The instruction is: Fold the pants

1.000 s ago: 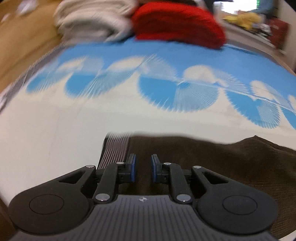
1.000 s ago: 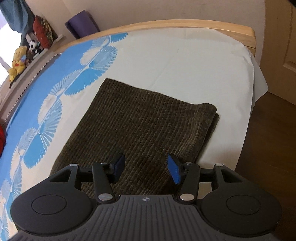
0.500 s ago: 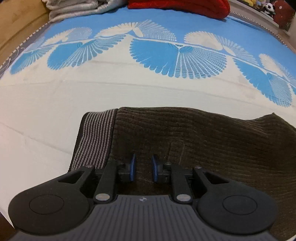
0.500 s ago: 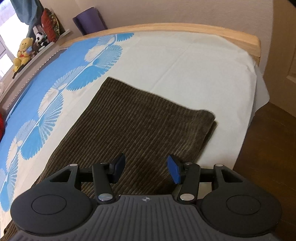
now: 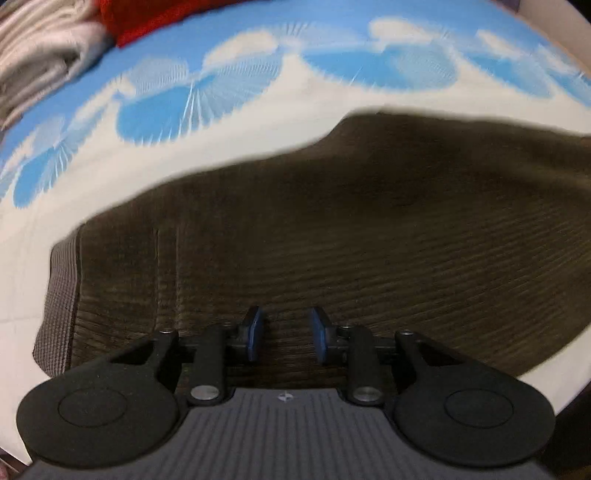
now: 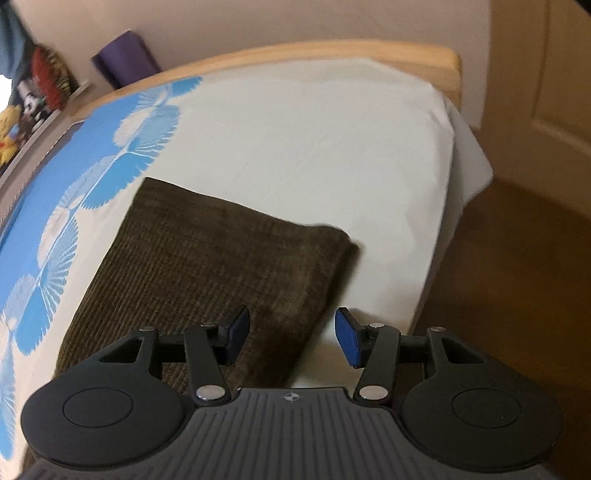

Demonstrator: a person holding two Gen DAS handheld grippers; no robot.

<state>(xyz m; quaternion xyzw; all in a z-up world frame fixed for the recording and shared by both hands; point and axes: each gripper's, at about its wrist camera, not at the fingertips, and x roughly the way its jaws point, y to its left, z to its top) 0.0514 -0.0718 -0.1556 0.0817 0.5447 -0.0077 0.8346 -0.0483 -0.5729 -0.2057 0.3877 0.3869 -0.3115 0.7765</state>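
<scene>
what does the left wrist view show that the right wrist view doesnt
Only the left wrist view shows the pants' grey striped waistband, the red fabric and the pale folded laundry. Only the right wrist view shows the wooden bed frame, the purple roll, the floor and the door. Both show the brown corduroy pants on the blue-and-white sheet, each under open jaws.

My left gripper (image 5: 285,334) hovers low over the brown corduroy pants (image 5: 351,229), jaws parted with a clear gap, nothing between the blue pads (image 5: 254,332). The view is smeared with blur. The pants lie spread across the bed (image 5: 55,206), their grey ribbed waistband (image 5: 61,291) off to my left. Beyond the far edge of the cloth runs the white sheet with blue fan shapes (image 5: 173,110). At top left, a folded grey-white pile (image 5: 40,55) sits beside something red (image 5: 147,14).
</scene>
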